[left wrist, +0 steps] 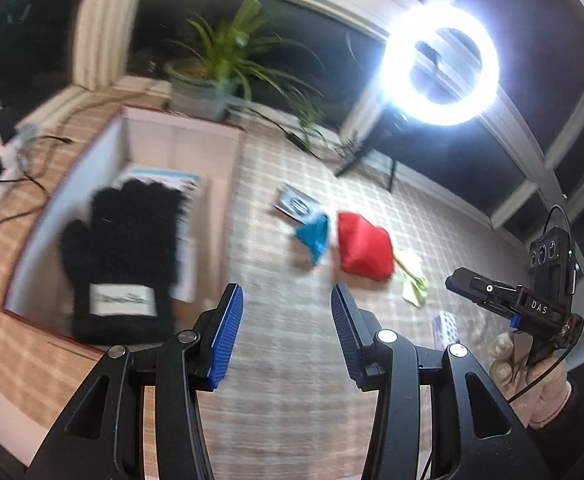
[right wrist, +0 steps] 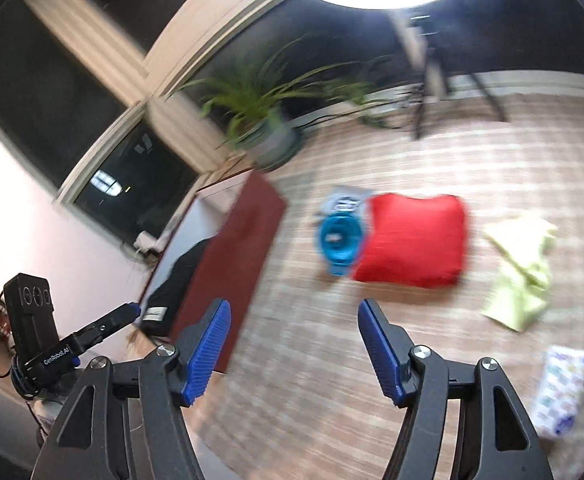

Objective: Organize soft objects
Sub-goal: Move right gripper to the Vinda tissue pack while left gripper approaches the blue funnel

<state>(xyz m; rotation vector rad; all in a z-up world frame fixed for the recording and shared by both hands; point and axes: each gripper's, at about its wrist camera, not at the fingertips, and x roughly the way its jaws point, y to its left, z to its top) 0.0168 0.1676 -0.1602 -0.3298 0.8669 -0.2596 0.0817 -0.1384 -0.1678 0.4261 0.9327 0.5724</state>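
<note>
Motion blur smears both views, so the label on the black glove (left wrist: 122,256) cannot be read; it lies in the open box (left wrist: 104,148), left of the left gripper (left wrist: 286,320), whose blue pads stand apart on nothing. The right gripper (right wrist: 294,344) likewise gapes empty. Ahead of its fingers sits bare woven mat (right wrist: 312,360), then the red cushion (right wrist: 412,240) touching a blue item (right wrist: 338,240); a yellow-green cloth (right wrist: 522,268) lies right, a patterned packet (right wrist: 564,388) nearer.

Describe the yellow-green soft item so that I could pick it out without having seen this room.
Start at the checked mat and find the red cushion at its middle. The pale yellow-green cloth lies crumpled just beyond it, opposite the blue item. It alone is limp and pale.
</note>
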